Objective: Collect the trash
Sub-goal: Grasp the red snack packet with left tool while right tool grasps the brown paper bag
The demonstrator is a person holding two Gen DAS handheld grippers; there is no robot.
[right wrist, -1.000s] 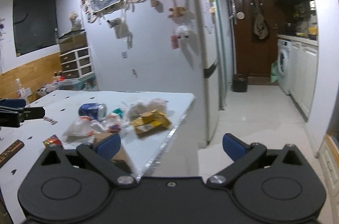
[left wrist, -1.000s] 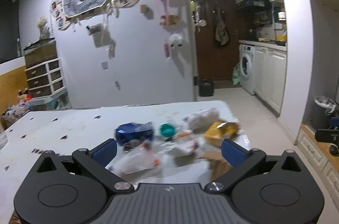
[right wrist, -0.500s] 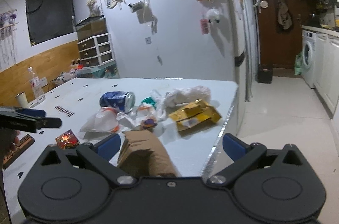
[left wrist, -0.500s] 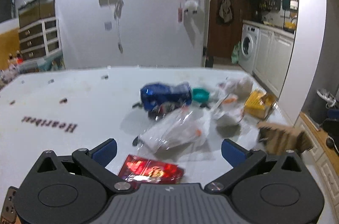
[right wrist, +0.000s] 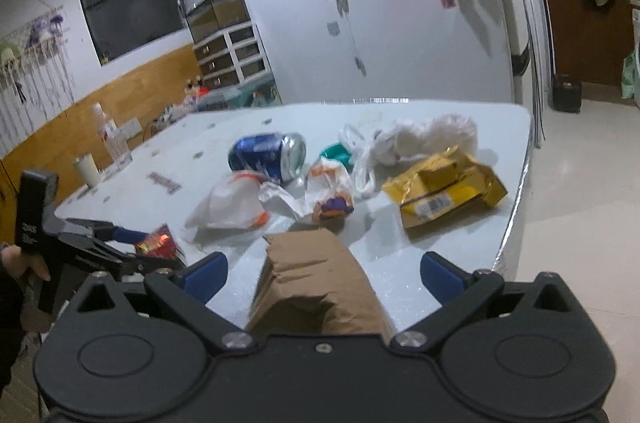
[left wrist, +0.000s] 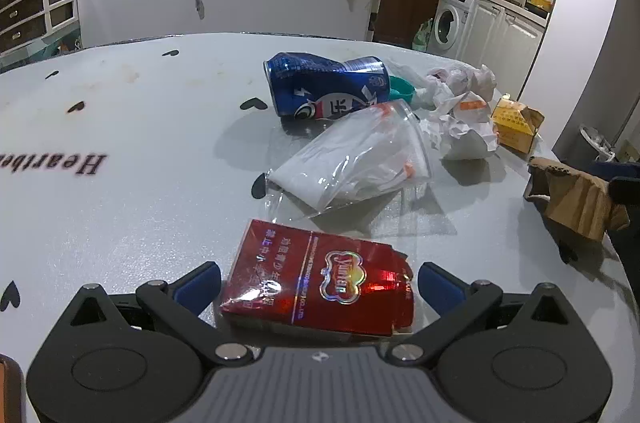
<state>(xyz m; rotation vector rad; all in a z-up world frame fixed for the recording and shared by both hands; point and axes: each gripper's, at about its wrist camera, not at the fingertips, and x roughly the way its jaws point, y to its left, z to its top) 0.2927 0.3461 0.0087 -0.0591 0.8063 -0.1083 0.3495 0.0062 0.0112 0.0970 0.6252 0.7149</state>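
Only the left wrist view shows the printed face of the red cigarette pack (left wrist: 320, 283); in the right wrist view it is a small red sliver at lower left beside the left gripper (right wrist: 132, 247), held by a hand (right wrist: 24, 259). The left gripper (left wrist: 320, 281) is released, its blue fingers spread on either side of the pack, whose long axis runs across the frame. Only the right wrist view shows the whole brown paper bag (right wrist: 316, 283), lying between the spread, released fingers of the right gripper (right wrist: 324, 273) and pointing up the frame.

On the white table (left wrist: 140, 143), left to right: one blue can (left wrist: 326, 89) lying on its side, long axis across the frame; one clear plastic bag (left wrist: 360, 159); one teal lid (left wrist: 402, 91); crumpled white wrappers (left wrist: 460, 111); one yellow carton (left wrist: 514, 125).
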